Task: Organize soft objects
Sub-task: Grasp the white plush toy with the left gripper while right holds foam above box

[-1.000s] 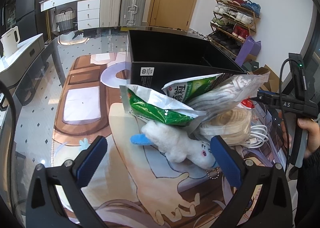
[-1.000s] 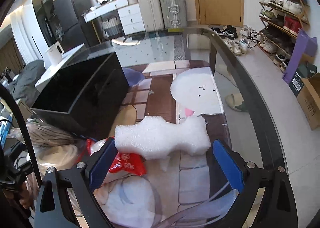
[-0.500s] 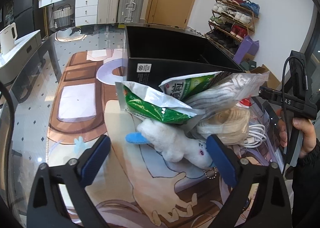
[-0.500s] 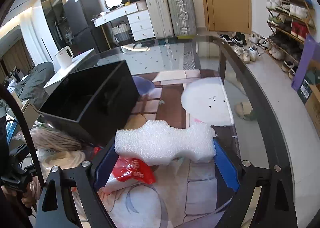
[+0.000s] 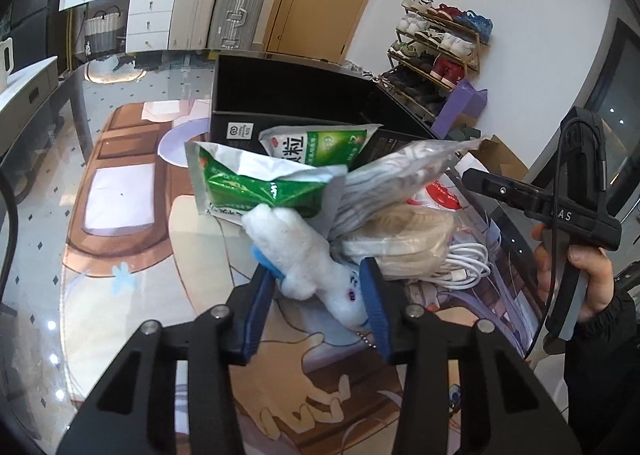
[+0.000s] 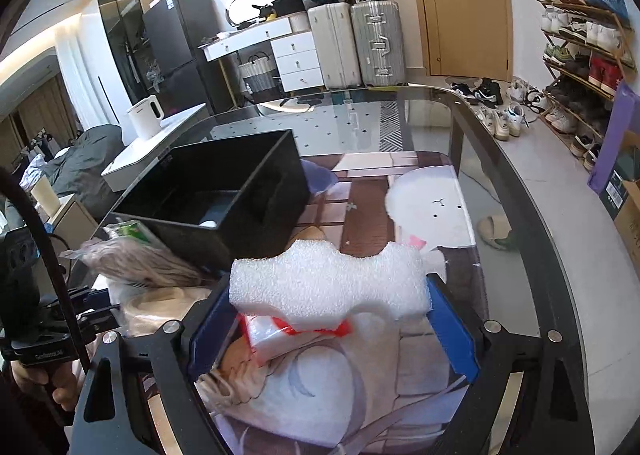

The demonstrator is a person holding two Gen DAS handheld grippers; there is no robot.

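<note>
In the left wrist view my left gripper [image 5: 316,273] points down at a white plush toy [image 5: 304,255] with a blue part. Its jaws are closing, and both blue pads touch the toy's sides. The plush lies at the front of a heap, under green snack bags [image 5: 260,183]. In the right wrist view my right gripper [image 6: 328,291] is shut on a white foam piece [image 6: 328,279], held wide between the pads above a red-and-white bag [image 6: 276,339]. A black open box [image 5: 296,95] [image 6: 256,227] stands behind the heap.
The heap also holds a bag of grey cloth [image 5: 400,175], a beige bundle [image 5: 408,231] and a white cable [image 5: 464,263]. A hand [image 5: 592,275] holds the right gripper's handle. The glass table's rim [image 6: 520,215] curves along the right, with a printed mat under everything.
The left jaws have closed from wide apart onto the plush toy. The right gripper has closed on the foam piece and risen a little with it.
</note>
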